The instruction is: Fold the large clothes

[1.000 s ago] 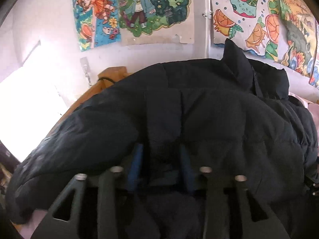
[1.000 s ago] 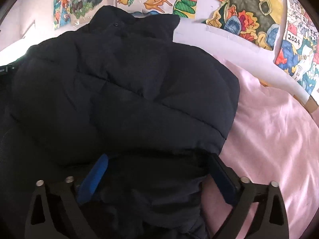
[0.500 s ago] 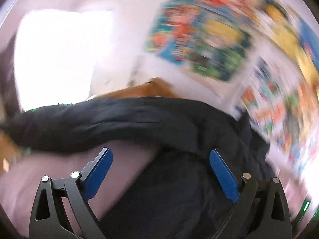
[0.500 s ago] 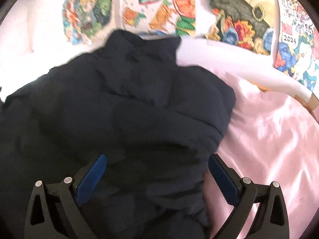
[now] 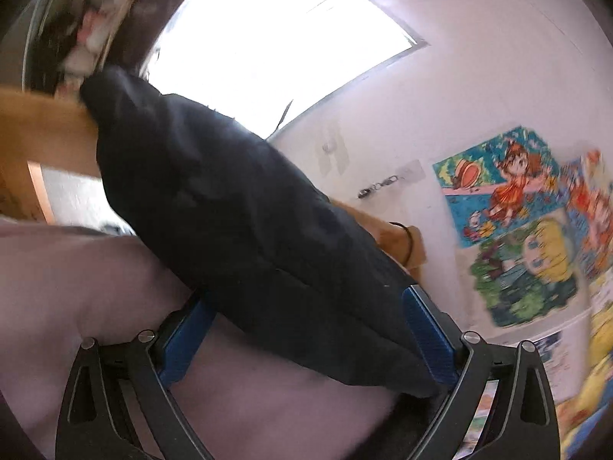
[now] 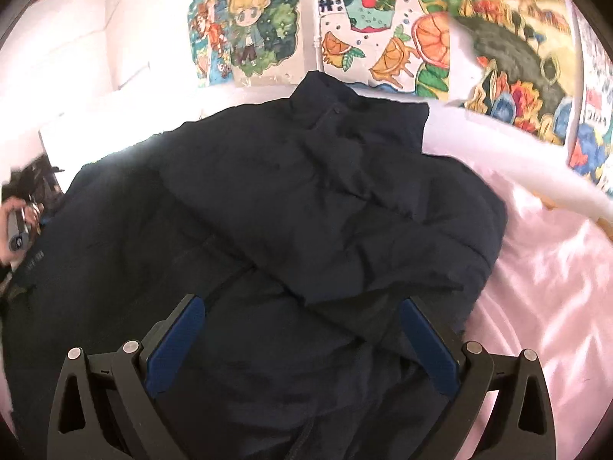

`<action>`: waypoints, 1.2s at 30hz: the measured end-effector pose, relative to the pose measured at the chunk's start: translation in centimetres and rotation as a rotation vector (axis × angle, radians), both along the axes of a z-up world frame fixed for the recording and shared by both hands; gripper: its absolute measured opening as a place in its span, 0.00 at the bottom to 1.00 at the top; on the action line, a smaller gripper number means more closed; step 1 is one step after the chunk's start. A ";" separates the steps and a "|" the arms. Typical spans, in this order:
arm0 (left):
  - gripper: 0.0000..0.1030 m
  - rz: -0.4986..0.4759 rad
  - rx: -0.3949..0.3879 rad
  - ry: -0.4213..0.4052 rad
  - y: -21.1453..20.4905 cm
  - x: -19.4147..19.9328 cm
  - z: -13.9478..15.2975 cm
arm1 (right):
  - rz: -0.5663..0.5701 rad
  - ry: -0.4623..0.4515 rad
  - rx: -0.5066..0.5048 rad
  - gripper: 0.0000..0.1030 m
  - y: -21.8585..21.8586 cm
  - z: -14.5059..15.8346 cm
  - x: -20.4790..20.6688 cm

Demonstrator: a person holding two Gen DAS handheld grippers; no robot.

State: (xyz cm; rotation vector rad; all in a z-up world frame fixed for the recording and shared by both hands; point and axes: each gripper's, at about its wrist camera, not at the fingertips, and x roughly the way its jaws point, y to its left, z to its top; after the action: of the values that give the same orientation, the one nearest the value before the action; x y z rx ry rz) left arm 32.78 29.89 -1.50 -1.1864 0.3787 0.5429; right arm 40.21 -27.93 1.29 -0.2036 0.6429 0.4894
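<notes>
A large dark navy puffer jacket (image 6: 291, 207) lies on a pink bed sheet (image 6: 544, 276), collar toward the wall, its right side folded over the middle. My right gripper (image 6: 302, 345) is open above the jacket's lower part, holding nothing. In the left wrist view a long dark sleeve (image 5: 237, 222) of the jacket stretches from the gap between the blue pads toward the window. My left gripper (image 5: 306, 337) is open, with the sleeve's end lying between its spread jaws, not pinched.
Colourful posters (image 6: 383, 38) cover the wall behind the bed. A bright window (image 5: 276, 38) and a wooden bed frame (image 5: 42, 122) are at the left. A hand holding the other gripper's handle (image 6: 19, 230) shows at the jacket's left edge.
My left gripper let go of the jacket, opened and swung left toward the sleeve and window. My right gripper drew back a little from the folded side, still open.
</notes>
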 end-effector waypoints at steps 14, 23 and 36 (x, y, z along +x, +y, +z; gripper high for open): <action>0.07 0.025 0.378 -0.093 -3.7 2.0 7.8 | -0.093 -0.094 -0.067 1.00 -2.1 0.3 -0.9; 0.06 -0.257 0.772 -0.325 -15.0 6.1 18.3 | -0.242 -0.115 -0.004 1.00 -5.5 1.6 -0.4; 0.06 -0.935 0.991 -0.342 -36.6 12.7 17.7 | -0.390 -0.087 0.085 1.00 -10.5 1.6 0.6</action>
State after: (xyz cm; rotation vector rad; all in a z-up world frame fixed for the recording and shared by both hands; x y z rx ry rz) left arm 45.50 -6.74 16.18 -0.0567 0.2674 -0.3009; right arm 40.83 -38.38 2.93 -0.0157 0.5583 0.1306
